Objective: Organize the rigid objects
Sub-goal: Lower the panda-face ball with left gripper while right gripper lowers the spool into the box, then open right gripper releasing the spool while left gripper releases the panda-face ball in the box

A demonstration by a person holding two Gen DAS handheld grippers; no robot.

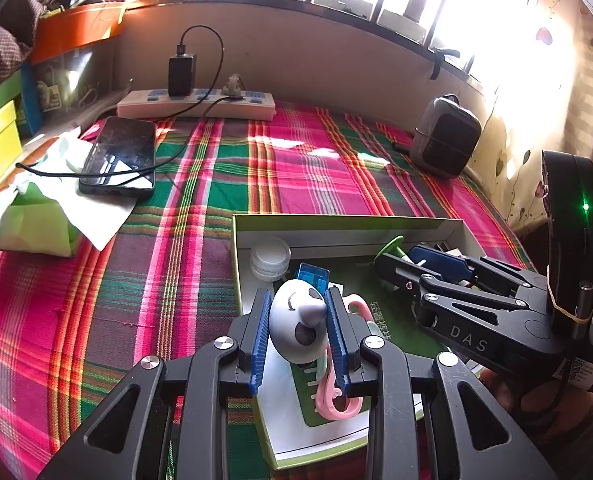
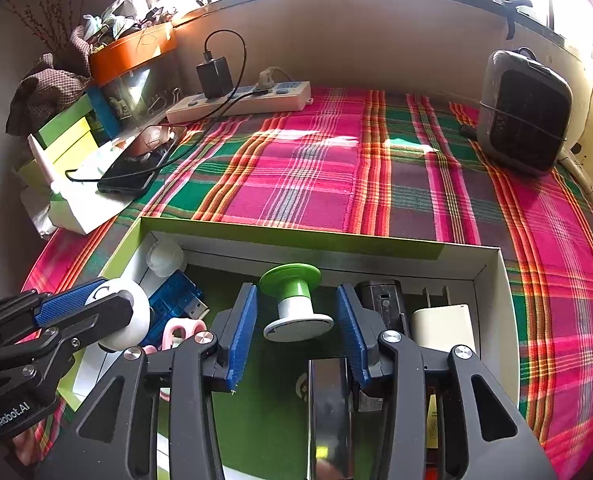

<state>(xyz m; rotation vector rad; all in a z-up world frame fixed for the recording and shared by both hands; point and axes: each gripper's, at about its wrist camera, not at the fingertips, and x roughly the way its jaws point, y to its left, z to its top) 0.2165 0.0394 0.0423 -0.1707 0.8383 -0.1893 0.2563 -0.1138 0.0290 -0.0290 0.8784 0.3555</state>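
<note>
Plaid cloth in pink and green covers the surface (image 2: 320,168) under a sunlit window. Nearest me, my left gripper (image 1: 298,320) is clamped on a white egg toy (image 1: 296,326), held just above the left end of the box (image 2: 296,236). My right gripper (image 2: 296,320) has its jaws apart, either side of a green-topped spool (image 2: 294,300) that lies in the box, pads clear of it; I judge it released.

Most of the sorting looks done: the box already holds pink scissors (image 1: 336,392), a blue USB stick (image 2: 174,300), a white jar (image 1: 270,258), a black block (image 2: 382,300) and a white plug (image 2: 442,326). The egg toy is left to set down.

Farther off lie a phone (image 1: 118,158) and a power strip (image 1: 196,106).
</note>
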